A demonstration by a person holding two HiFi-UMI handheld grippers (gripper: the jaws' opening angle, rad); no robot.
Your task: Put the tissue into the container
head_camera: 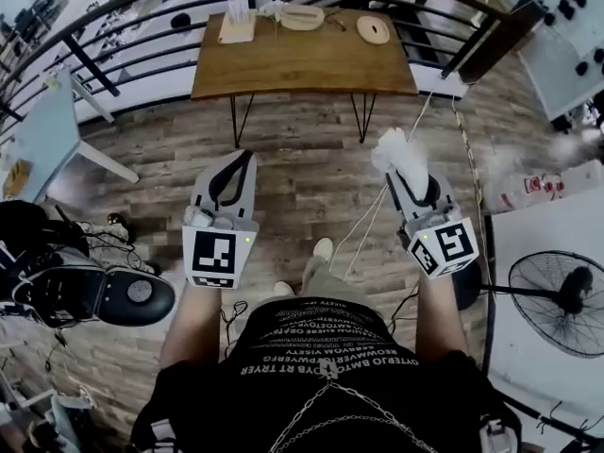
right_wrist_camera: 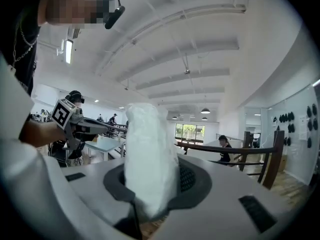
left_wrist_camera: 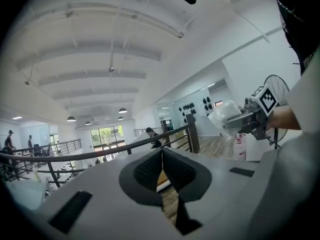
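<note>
Tissue [head_camera: 398,151] pinched in right gripper [head_camera: 411,182]; left gripper [head_camera: 241,166] closed, empty.
Loose wad sticks out far, so it could slip or snag before reaching table [head_camera: 302,69], well apart.

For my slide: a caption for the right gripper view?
Right gripper clamped on an upright white tissue.

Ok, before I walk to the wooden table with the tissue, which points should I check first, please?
1. Tissue clamped in right gripper: ok.
2. Left gripper shut, nothing between its jaws: ok.
3. Wooden table within reach: not ok, it stands far ahead.
4. Pale oval container on it open on top: cannot tell, too small.
</note>
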